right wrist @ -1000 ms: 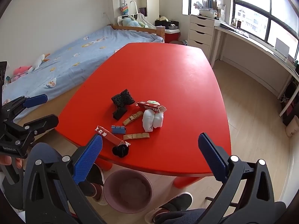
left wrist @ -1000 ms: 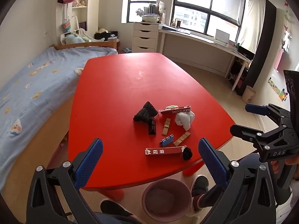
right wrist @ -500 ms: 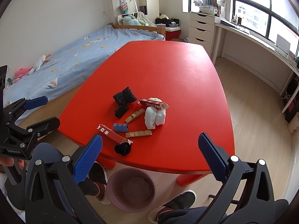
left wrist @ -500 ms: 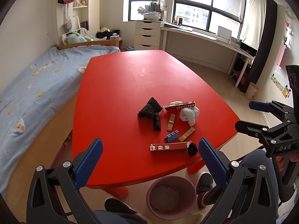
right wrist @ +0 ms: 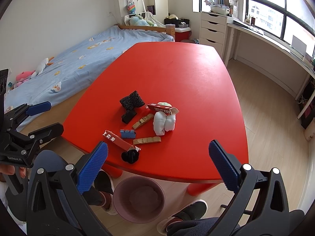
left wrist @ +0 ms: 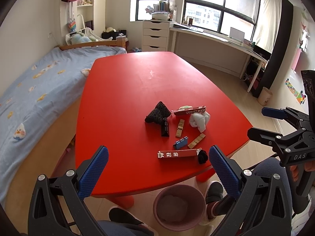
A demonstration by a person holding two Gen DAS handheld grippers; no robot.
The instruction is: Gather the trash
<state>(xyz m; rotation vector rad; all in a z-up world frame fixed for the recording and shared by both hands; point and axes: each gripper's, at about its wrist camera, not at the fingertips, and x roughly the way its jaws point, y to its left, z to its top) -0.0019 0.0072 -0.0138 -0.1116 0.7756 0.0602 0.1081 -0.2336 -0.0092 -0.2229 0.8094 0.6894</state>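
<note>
Red table (left wrist: 128,98) beside blue bed (left wrist: 29,90); trash cluster near front edge: red carton (left wrist: 177,154), white wad (left wrist: 199,120), black mesh (left wrist: 157,114); pink bin (left wrist: 179,206) below; left gripper (left wrist: 157,169) and right gripper (right wrist: 157,165) agape, holding nothing.

A red table (left wrist: 126,90) carries a small cluster of litter near its front edge. Farthest back lies a black mesh wad (left wrist: 157,113), with a black clip (left wrist: 165,126) just in front of it. To its right a red box (left wrist: 189,110) rests partly on a pale green scrap (left wrist: 186,107), and a white tissue wad (left wrist: 199,119) sits touching that box. Two tan sticks (left wrist: 180,128) (left wrist: 196,141) lie in the middle, a blue clip (left wrist: 180,142) between them. Nearest the edge is a long red carton (left wrist: 177,154) with a black knot (left wrist: 202,156) at its right end. On the floor (right wrist: 265,122) below the edge stands a pink bin (left wrist: 178,206).
</note>
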